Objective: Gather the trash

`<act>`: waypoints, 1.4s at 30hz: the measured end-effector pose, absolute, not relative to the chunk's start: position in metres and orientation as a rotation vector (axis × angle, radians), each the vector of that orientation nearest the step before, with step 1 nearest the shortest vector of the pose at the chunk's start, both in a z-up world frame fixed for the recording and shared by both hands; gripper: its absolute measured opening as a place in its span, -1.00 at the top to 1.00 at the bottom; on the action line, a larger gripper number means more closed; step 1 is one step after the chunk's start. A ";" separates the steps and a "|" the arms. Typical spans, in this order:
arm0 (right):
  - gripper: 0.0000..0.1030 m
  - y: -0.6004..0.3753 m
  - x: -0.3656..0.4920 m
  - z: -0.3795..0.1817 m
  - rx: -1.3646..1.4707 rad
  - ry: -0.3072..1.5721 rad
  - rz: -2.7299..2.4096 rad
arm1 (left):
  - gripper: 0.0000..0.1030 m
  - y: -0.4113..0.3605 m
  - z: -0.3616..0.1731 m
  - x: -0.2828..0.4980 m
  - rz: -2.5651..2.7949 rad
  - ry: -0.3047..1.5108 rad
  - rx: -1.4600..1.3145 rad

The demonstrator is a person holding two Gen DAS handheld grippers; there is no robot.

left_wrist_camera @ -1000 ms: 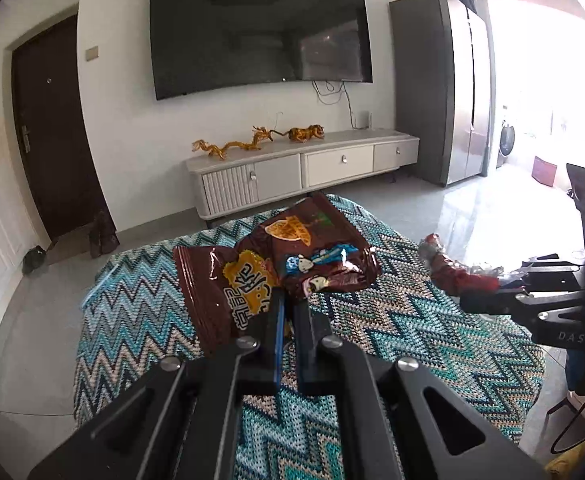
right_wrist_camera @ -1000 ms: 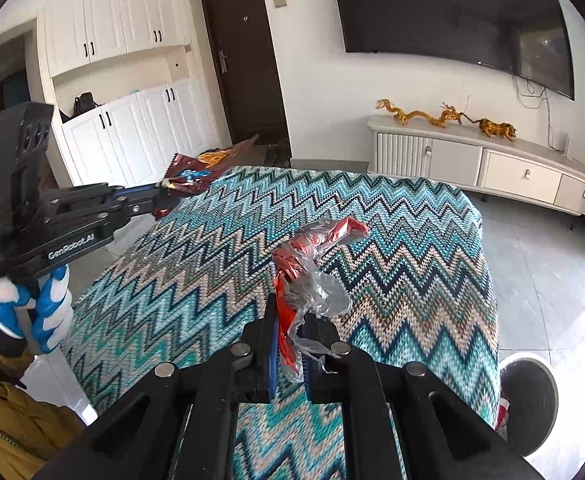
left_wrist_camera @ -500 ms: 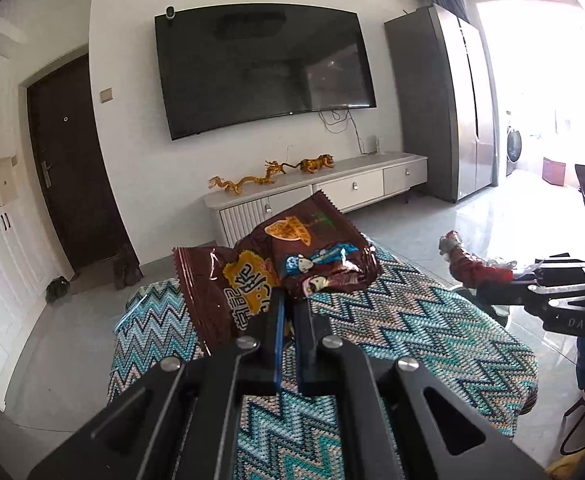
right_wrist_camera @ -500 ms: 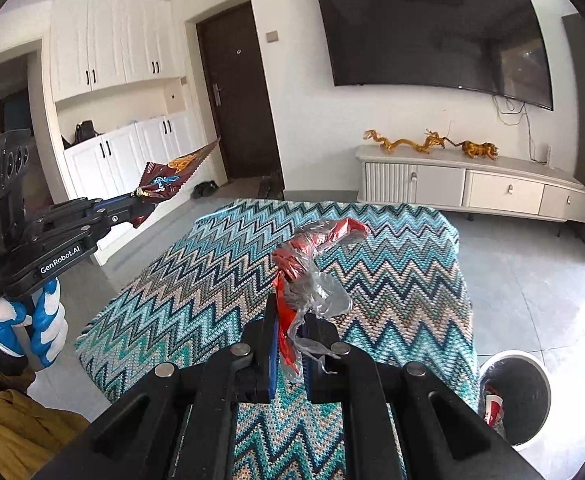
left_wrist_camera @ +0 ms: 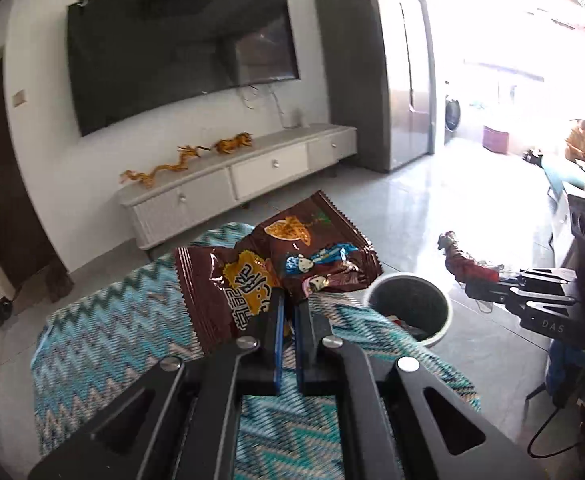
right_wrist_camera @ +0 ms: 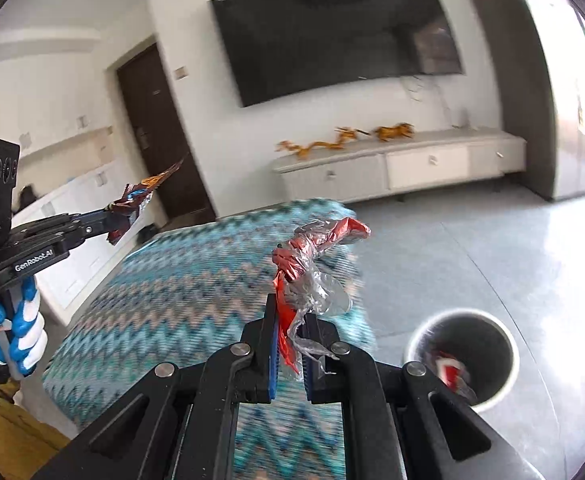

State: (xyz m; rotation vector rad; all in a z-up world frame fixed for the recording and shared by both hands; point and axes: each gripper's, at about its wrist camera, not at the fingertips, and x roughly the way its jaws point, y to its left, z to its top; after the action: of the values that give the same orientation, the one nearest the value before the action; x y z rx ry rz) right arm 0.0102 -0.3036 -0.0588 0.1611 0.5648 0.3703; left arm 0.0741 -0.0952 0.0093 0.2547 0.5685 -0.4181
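My left gripper (left_wrist_camera: 287, 300) is shut on brown snack wrappers (left_wrist_camera: 276, 264), held up over the zigzag-patterned table (left_wrist_camera: 112, 344). From the right wrist view that same gripper (right_wrist_camera: 130, 210) shows at the left, with the wrappers (right_wrist_camera: 144, 196) edge-on in its tips. My right gripper (right_wrist_camera: 290, 308) is shut on a crumpled red and clear plastic wrapper (right_wrist_camera: 312, 256); in the left wrist view it (left_wrist_camera: 466, 286) hangs at the right with its wrapper (left_wrist_camera: 464, 260). A round white-rimmed trash bin (left_wrist_camera: 410, 308) stands on the floor beyond the table's corner, trash (right_wrist_camera: 448, 368) inside the bin (right_wrist_camera: 462, 356).
A low white TV cabinet (left_wrist_camera: 244, 184) with golden dragon figures runs along the far wall under a big screen. A tall grey cupboard (left_wrist_camera: 376, 72) stands to its right. Glossy floor tiles (right_wrist_camera: 472, 248) spread around the bin. A blue-and-white gloved hand (right_wrist_camera: 10, 328) holds the left gripper.
Both grippers swung to the right with their wrappers still clamped. The table slid left and lower in view, and the trash bin came into the left wrist view and closer in the right.
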 end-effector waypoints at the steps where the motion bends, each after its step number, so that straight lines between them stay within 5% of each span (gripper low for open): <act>1: 0.82 -0.312 0.012 -0.063 0.174 0.569 0.357 | 0.93 -0.108 0.006 0.081 -0.440 0.585 0.261; 21: 0.80 -0.484 0.149 -0.235 0.479 0.885 0.090 | 0.91 -0.334 -0.176 0.246 -0.693 1.135 0.220; 29: 0.77 -0.501 0.187 -0.290 0.510 0.995 0.029 | 0.68 -0.362 -0.204 0.283 -0.706 1.211 0.157; 35: 0.14 -0.498 0.187 -0.292 0.488 1.015 -0.021 | 0.27 -0.361 -0.205 0.296 -0.756 1.236 0.054; 42: 0.06 -0.493 0.168 -0.262 0.448 0.988 -0.060 | 0.27 -0.344 -0.177 0.287 -0.844 1.210 -0.030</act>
State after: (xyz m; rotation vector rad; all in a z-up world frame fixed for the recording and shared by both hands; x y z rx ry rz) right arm 0.1683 -0.4925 -0.2618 0.4484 0.9885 -0.0595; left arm 0.2871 -0.3445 -0.1767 -0.0300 1.2098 -0.8436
